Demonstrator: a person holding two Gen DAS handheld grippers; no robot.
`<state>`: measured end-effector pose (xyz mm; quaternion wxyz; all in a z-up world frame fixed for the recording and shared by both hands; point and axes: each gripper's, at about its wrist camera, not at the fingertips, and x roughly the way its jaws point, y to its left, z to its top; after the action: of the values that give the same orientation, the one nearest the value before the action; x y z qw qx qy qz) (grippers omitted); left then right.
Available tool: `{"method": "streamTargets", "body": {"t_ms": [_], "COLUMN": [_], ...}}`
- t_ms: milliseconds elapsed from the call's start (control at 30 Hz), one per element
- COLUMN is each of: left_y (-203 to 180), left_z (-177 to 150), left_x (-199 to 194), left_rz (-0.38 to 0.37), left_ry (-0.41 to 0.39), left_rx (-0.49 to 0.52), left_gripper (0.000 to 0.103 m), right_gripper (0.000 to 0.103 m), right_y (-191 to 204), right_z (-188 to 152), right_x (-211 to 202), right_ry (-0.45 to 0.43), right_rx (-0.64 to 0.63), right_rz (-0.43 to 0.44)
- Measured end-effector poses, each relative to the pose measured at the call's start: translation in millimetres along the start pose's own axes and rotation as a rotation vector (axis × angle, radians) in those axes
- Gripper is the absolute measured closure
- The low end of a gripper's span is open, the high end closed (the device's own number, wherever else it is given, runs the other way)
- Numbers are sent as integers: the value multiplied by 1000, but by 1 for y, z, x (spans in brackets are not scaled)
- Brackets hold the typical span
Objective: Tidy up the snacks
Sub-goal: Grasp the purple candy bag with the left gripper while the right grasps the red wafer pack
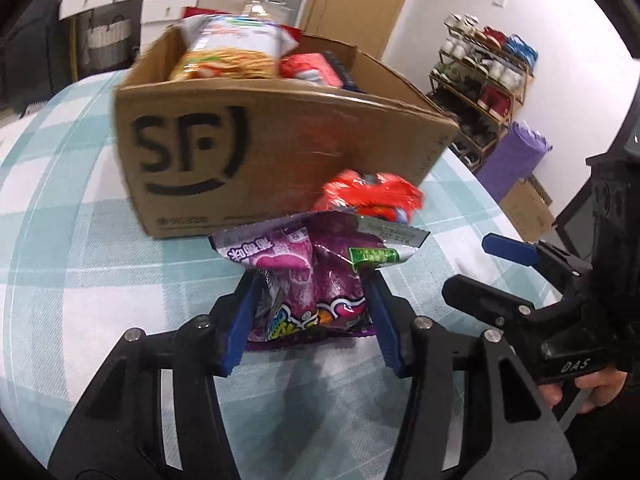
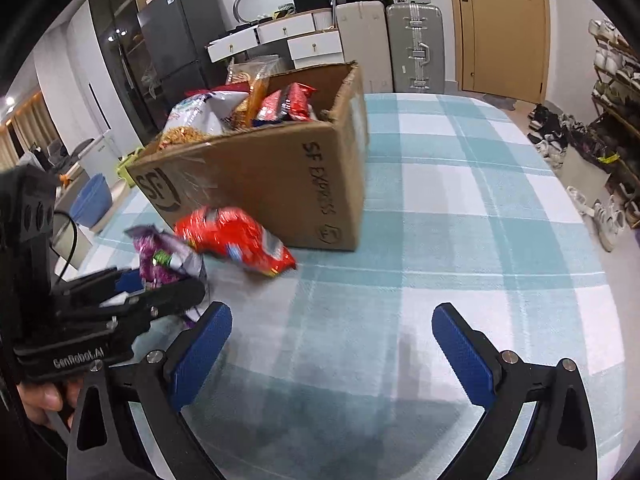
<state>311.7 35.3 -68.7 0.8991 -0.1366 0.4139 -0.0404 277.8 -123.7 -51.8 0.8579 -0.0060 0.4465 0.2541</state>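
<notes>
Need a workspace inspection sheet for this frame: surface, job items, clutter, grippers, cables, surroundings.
Surface: table under a teal-and-white checked cloth.
Job's things: cardboard box marked SF, open-topped, holding snack bags; purple snack bag between the left gripper's fingers; red snack bag lying on the cloth beside the box.
Clutter: nothing seen.
Grippers: left gripper shut on the purple snack bag; right gripper open, holding nothing.
Cables: black cable at the left gripper.
Surroundings: shoe rack, suitcases, door.
</notes>
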Motion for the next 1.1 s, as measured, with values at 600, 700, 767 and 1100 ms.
{"method": "streamTargets", "body": {"t_ms": [600, 700, 767, 1100], "left_y": [53, 56, 57, 60], "left_z": [-27, -35, -36, -40], "left_x": [-47, -58, -59, -67], "left_rz": [76, 84, 87, 117], "left_ry": [-19, -20, -23, -27], "left_rx": [-96, -101, -101, -112], "left_gripper": [53, 53, 53, 53], "right_gripper": [2, 3, 5, 56], "right_y": [55, 60, 62, 69], "right_z": [19, 24, 25, 21], "right_x": [41, 47, 48, 55], "right_ry": [70, 72, 72, 76], "right_rx": [-78, -81, -87, -106], "right_rz": [59, 71, 73, 111]}}
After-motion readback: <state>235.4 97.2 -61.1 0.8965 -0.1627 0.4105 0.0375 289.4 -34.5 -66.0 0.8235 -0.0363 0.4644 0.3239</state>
